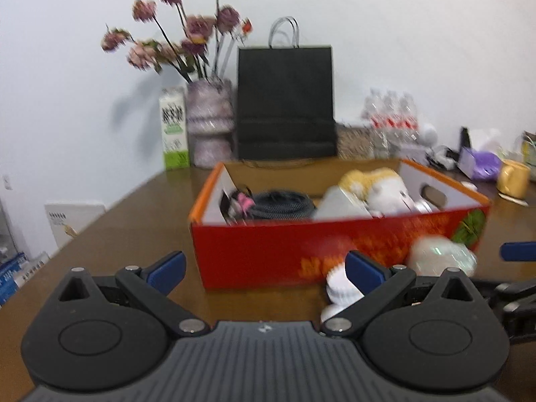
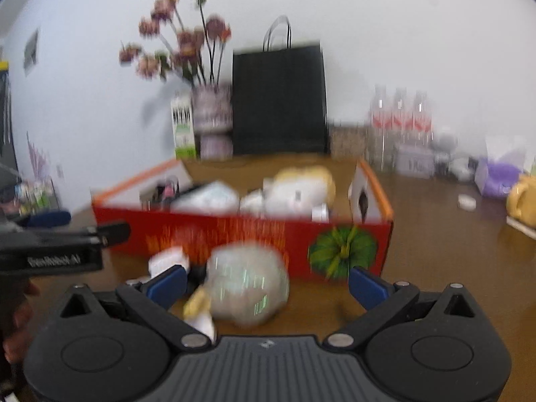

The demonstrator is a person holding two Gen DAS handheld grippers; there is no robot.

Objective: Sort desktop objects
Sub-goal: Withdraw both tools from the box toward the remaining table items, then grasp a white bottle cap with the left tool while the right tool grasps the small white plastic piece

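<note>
Right gripper [image 2: 268, 284] wide open, empty; crinkly translucent bundle [image 2: 248, 288] between fingers, near red box [image 2: 234, 241]. Likely light, soft, slippery: pinch mid-bulge. Left gripper [image 1: 264, 268] wide open, empty.

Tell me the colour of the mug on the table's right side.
The mug is yellow, shown best in the left wrist view.

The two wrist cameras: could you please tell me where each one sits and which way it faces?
Left wrist: on the left tongs, facing the red box and wall; its open blue fingers show, the right tongs at the edge.
Right wrist: on the right tongs, facing the box over a pale bundle; the left tongs and a hand show.
Shared: box, black bag, flowers, table.
</note>
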